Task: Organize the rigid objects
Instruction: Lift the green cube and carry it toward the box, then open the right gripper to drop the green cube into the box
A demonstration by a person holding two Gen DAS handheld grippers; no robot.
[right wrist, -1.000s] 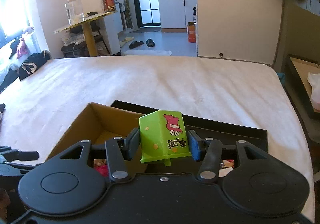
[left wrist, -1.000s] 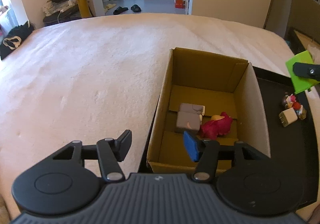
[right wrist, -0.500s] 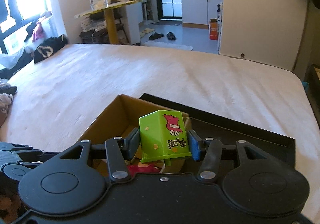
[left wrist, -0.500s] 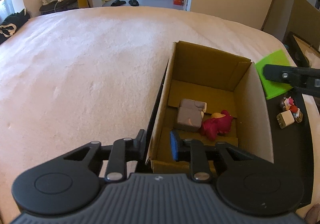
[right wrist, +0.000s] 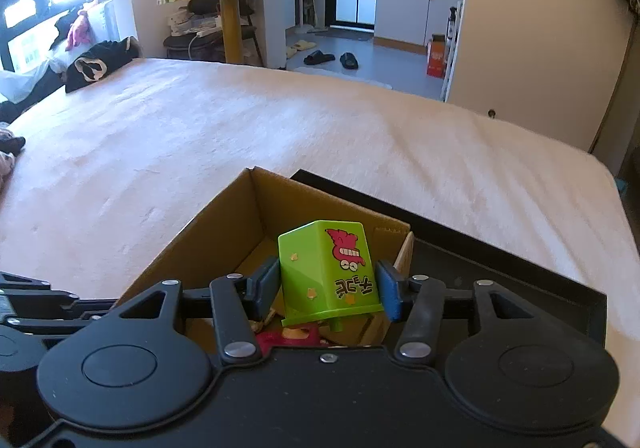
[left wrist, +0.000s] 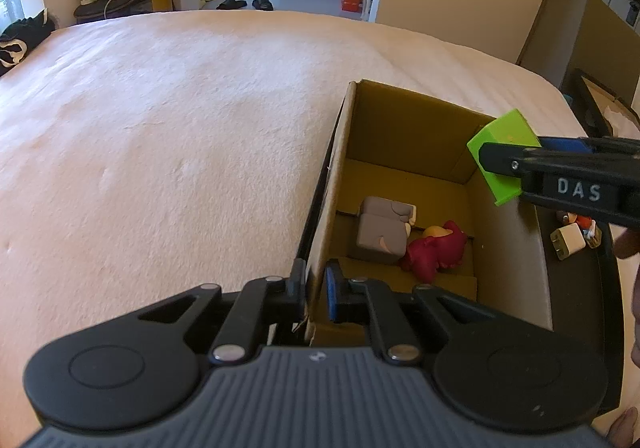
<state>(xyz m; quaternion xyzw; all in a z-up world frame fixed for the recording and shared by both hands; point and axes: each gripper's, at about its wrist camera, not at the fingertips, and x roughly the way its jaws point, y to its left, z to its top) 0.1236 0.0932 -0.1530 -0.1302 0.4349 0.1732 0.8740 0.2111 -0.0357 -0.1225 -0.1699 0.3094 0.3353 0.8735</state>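
An open cardboard box (left wrist: 334, 168) stands on a black tray (left wrist: 580, 288) on the bed. Inside lie a grey block toy (left wrist: 380, 228) and a red plush-like figure (left wrist: 436, 250). My left gripper (left wrist: 315, 290) is shut on the box's near left wall. My right gripper (right wrist: 328, 288) is shut on a green toy box with a red cartoon face (right wrist: 328, 272), held above the cardboard box's right rim (right wrist: 392, 224); the green toy also shows in the left wrist view (left wrist: 502, 152).
A white charger plug (left wrist: 567, 242) and small figures (left wrist: 588, 226) lie on the tray to the right of the box. The pale bed cover (left wrist: 160, 128) spreads left and ahead. A yellow table (right wrist: 230, 8) stands beyond the bed.
My left gripper closed on the box's left wall. My right gripper carried the green toy leftward from over the tray to above the box's right side.
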